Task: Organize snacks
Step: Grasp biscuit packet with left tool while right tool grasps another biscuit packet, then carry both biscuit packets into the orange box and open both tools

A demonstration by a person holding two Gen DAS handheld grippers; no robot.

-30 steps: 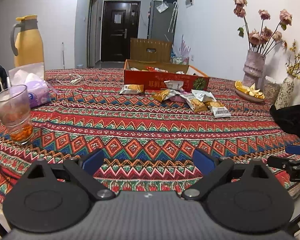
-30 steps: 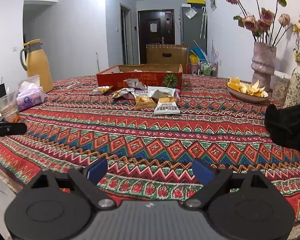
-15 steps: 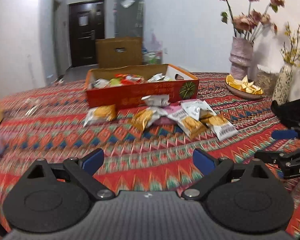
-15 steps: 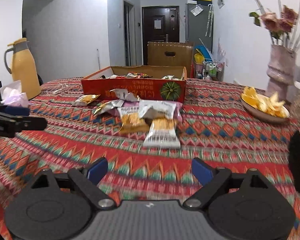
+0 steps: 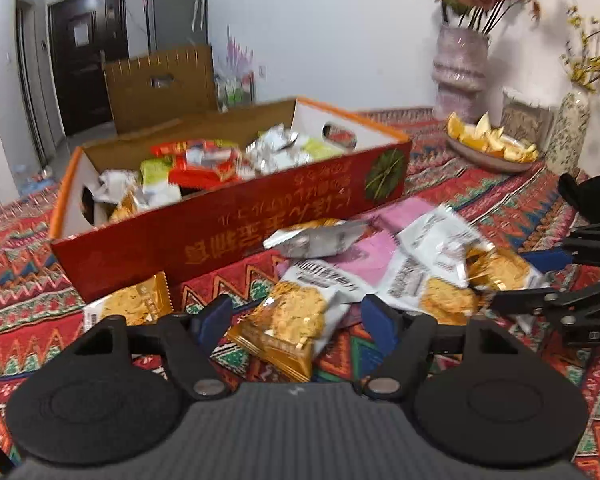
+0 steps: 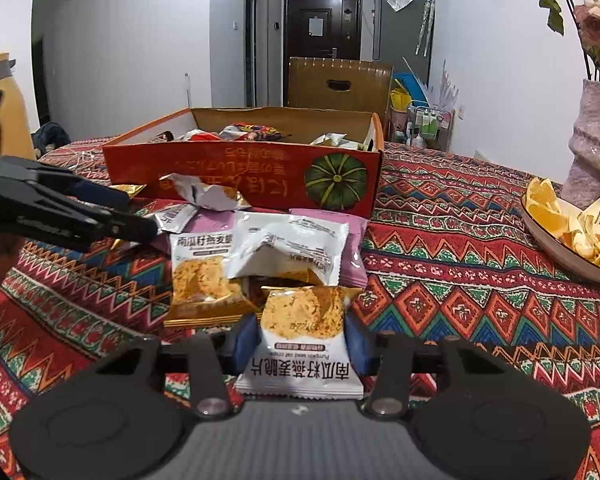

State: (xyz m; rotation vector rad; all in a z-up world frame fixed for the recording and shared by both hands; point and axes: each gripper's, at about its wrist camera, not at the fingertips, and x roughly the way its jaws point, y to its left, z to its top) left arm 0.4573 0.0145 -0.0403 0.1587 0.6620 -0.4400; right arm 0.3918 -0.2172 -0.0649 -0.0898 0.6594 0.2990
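left claw [image 5: 296, 316]: spread around gold packet [image 5: 288, 324] | right claw [image 6: 298, 344]: seemingly pinching oat-crisp packet [image 6: 304, 340]

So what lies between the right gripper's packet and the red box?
Right wrist view: more loose packets, a white one on a pink one, lie between the oat crisp packet in the right gripper and the red box.

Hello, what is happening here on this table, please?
A person with two handheld grippers is tidying snacks. The right gripper has its fingers on both sides of a white oat-crisp packet. The left gripper, open, reaches around a gold packet. The red box behind already holds many snacks.
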